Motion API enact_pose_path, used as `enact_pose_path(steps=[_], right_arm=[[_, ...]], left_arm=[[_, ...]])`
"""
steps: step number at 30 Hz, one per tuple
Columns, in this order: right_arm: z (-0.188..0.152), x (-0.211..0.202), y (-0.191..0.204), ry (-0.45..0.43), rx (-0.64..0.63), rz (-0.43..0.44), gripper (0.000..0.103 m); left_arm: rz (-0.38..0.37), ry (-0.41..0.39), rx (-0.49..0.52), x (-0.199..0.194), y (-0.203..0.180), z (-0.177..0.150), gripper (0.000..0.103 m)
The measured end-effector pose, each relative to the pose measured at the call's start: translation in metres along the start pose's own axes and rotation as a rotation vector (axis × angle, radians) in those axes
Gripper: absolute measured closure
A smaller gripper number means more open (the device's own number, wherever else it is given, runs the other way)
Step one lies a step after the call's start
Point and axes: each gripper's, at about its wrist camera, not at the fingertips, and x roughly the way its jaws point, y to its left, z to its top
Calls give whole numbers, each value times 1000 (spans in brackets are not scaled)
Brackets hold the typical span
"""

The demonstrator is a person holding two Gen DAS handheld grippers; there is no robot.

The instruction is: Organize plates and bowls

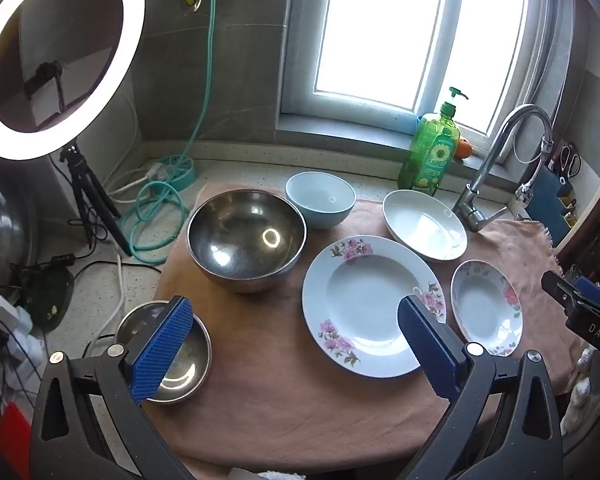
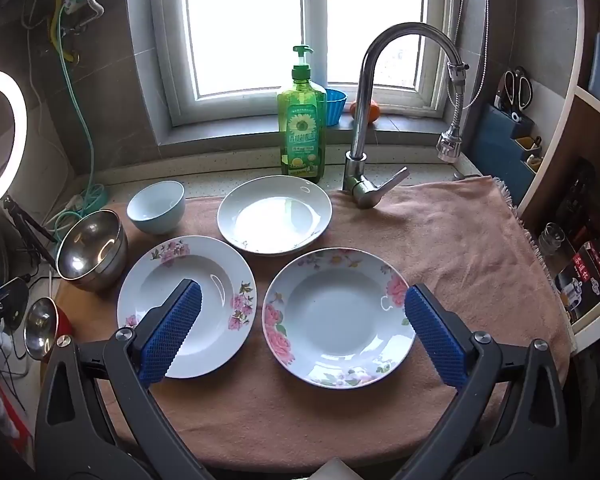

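Observation:
On a pink towel (image 1: 284, 400) lie a large steel bowl (image 1: 246, 240), a small steel bowl (image 1: 180, 364), a light blue bowl (image 1: 320, 199), a plain white plate (image 1: 424, 224), a large floral plate (image 1: 364, 300) and a smaller floral plate (image 1: 486, 308). My left gripper (image 1: 296, 336) is open and empty above the towel, between the small steel bowl and the large floral plate. My right gripper (image 2: 304, 320) is open and empty above the smaller floral plate (image 2: 336, 320). The large floral plate (image 2: 204, 288), white plate (image 2: 274, 214), blue bowl (image 2: 156, 207) and large steel bowl (image 2: 92, 250) also show in the right wrist view.
A faucet (image 2: 364, 120) stands behind the towel, with a green soap bottle (image 2: 302, 120) beside it on the counter. A ring light (image 1: 56, 60) on a tripod, a teal hose (image 1: 156, 208) and cables lie at the left. Shelves (image 2: 580, 220) stand at the right.

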Motion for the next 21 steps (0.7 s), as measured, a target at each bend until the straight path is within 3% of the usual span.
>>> enact_pose_path(steps=[6,21], right_arm=[[6,3,3,-5,-23,5,0],[2,-1,2,-18,-6,9,0]], left_arm=[[-24,10,-5,2,6,3,1],[5,3,7,-2,-7,2,1]])
